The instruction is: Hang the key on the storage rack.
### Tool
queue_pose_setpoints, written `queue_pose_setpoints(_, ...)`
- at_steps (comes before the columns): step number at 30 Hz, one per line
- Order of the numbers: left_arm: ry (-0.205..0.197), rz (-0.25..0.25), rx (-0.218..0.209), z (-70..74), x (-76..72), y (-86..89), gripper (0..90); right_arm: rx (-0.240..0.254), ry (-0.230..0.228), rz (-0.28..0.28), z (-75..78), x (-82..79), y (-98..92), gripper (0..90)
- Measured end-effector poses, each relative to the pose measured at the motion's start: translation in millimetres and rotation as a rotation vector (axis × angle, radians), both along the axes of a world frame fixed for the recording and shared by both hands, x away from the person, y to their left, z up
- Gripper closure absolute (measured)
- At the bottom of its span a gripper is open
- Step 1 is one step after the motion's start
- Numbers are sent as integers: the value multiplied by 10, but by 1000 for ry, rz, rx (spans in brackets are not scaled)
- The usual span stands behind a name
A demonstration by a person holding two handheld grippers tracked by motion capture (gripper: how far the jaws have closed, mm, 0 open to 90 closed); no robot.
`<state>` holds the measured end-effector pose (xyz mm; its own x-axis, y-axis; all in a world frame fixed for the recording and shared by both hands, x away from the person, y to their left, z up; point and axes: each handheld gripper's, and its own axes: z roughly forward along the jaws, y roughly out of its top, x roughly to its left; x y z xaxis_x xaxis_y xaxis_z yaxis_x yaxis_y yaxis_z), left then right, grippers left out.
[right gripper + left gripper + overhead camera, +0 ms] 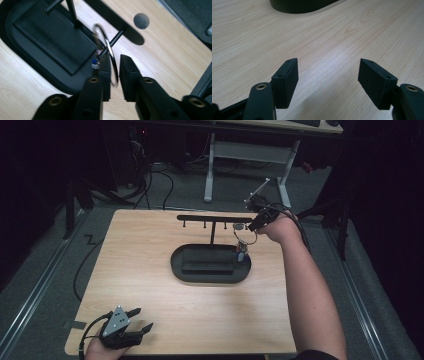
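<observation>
Right gripper view: my right gripper [114, 72] has its jaws slightly parted around the metal key ring [106, 53], which hangs on a peg [115, 40] of the black rack [212, 218], above the oval tray [210, 272]. My left gripper [328, 83] rests released near the table's near edge [200, 351], bare wood all around.

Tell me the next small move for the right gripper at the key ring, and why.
Probably draw the right gripper back off the key ring. The ring seems to hang on a peg of the black stand, and the jaws stand slightly apart around the wire, seemingly no longer pinching it.
</observation>
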<state>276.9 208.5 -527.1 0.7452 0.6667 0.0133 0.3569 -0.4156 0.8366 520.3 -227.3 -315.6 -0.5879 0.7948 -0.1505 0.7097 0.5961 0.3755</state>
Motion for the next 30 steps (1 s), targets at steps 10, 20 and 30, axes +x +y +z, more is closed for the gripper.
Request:
queue_pose_setpoints(10, -9, 0, 19, 11, -19, -17, 320, 91, -89, -69, 20, -286, -108, 511)
queue_pose_setpoints(20, -11, 8, 7, 34, -28, 17, 308, 180, -174, -111, -128, -588, -222, 231)
queue_pose_setpoints(30, -3, -5, 11, 29, -21, -18, 307, 225, -193, -108, -570, -994, -273, 152)
